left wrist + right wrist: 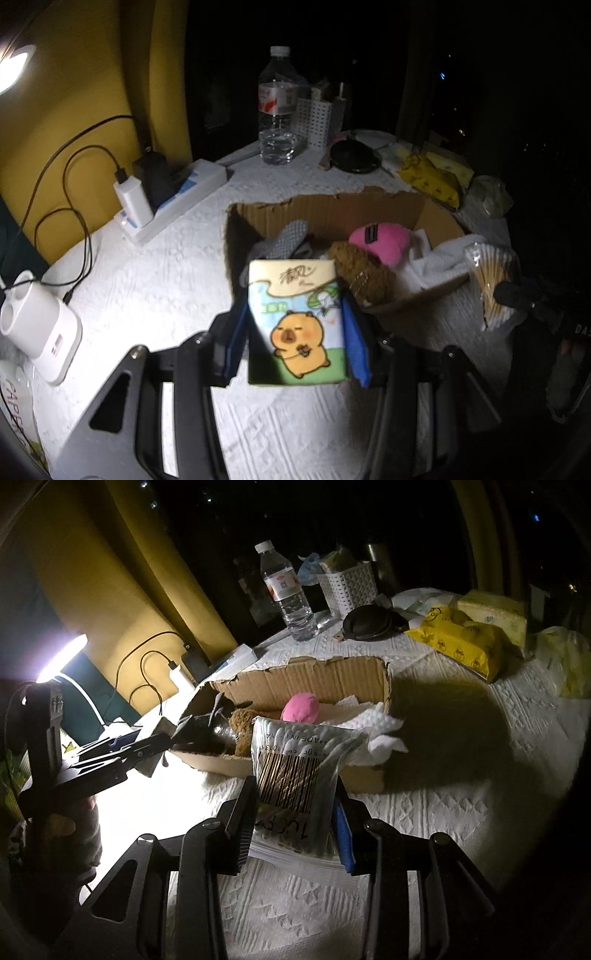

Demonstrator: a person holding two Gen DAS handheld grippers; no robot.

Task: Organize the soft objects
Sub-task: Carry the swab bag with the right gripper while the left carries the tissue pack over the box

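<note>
Behind the gripped tissue pack [297,321] — cardboard box [332,206], water bottle [277,107].

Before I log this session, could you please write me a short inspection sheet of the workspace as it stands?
Surface: white textured tablecloth, lit by a lamp.
Job's things: cardboard box holds a pink plush, brown plush, grey glove and white cloth.
Clutter: water bottle, white basket, yellow packs, black round case.
Grippers: left gripper shut on tissue pack; right gripper shut on cotton swab bag.
Cables: black charger leads loop beside the power strip.
Surroundings: yellow wall, otherwise dark.
</note>
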